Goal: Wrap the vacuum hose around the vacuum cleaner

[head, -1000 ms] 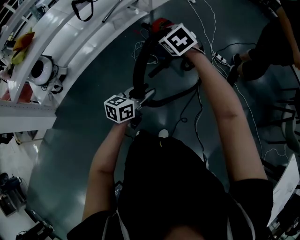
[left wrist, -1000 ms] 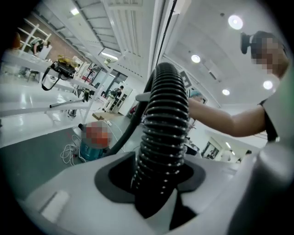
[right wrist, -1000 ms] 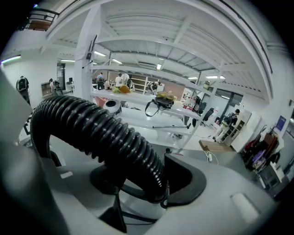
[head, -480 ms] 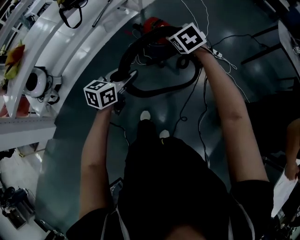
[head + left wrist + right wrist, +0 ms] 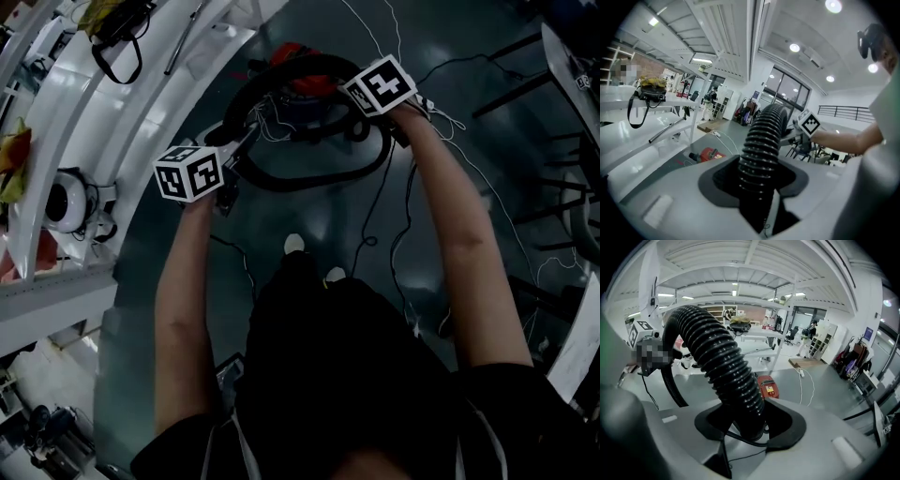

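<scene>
A: What was gripped by the left gripper [image 5: 759,190]?

B: The black ribbed vacuum hose [image 5: 764,140] was clamped between its jaws, which were set at a middling width around it. In the head view that gripper [image 5: 232,155] was held on the near left of the red vacuum cleaner [image 5: 292,56].

A: And the right gripper [image 5: 745,430]?

B: The same hose [image 5: 722,357] was enclosed by its jaws, which had just been closing on it. In the head view it [image 5: 345,105] was seen just to the right of the vacuum cleaner.

A: How was the hose laid out?

B: An arc of the hose [image 5: 281,70] was carried between the two grippers, over the vacuum cleaner. A lower loop was seen on the near side of the vacuum cleaner, between it and the person's shoes [image 5: 293,244]; whether it touched the floor could not be told.

A: Where was the vacuum cleaner found?

B: It was set on the dark floor [image 5: 169,309], beyond both grippers. It [image 5: 708,154] was seen past the left jaws, and again [image 5: 767,386] just behind the hose in the right gripper view.

A: What was seen farther off?

B: Thin white cables [image 5: 412,56] were strewn on the floor beside the vacuum cleaner. A white table [image 5: 618,93] was placed to its left, and a black bag [image 5: 651,89] with a hanging strap was set upon it.
</scene>
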Tool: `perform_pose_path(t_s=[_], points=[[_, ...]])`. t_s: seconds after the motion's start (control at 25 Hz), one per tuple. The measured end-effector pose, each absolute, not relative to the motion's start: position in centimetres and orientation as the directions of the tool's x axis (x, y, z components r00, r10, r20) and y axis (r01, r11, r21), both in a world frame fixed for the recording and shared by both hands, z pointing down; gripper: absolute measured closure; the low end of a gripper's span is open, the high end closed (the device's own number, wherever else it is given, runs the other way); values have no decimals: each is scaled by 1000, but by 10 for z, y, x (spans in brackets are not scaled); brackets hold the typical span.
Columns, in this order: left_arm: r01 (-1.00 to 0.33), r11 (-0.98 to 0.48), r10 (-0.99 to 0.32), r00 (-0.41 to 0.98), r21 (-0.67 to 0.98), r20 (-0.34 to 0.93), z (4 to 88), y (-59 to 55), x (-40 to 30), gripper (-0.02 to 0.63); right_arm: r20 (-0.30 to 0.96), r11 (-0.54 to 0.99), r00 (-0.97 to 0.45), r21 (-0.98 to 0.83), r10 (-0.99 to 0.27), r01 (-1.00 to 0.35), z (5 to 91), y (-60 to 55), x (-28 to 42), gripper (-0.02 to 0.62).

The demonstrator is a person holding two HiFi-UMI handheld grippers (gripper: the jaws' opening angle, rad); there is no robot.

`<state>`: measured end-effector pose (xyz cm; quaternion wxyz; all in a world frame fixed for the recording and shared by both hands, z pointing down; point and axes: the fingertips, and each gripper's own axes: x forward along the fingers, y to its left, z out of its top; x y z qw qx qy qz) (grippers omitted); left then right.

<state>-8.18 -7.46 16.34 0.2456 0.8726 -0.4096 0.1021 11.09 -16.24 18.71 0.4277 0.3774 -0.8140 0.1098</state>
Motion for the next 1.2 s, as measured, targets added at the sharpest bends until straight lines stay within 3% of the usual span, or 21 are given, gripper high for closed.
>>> perform_pose_path(t_s=[0.6,1.2], points=[[-806,-524,-731,591,275,341,131,-187,-118,428,792,611,-396,-39,-464,-791,211,-186,90,416],[-700,-714,-659,676,6,329,84,-213,-101,454,655,520,-386,13,-650,-854,190,-225,97,405]])
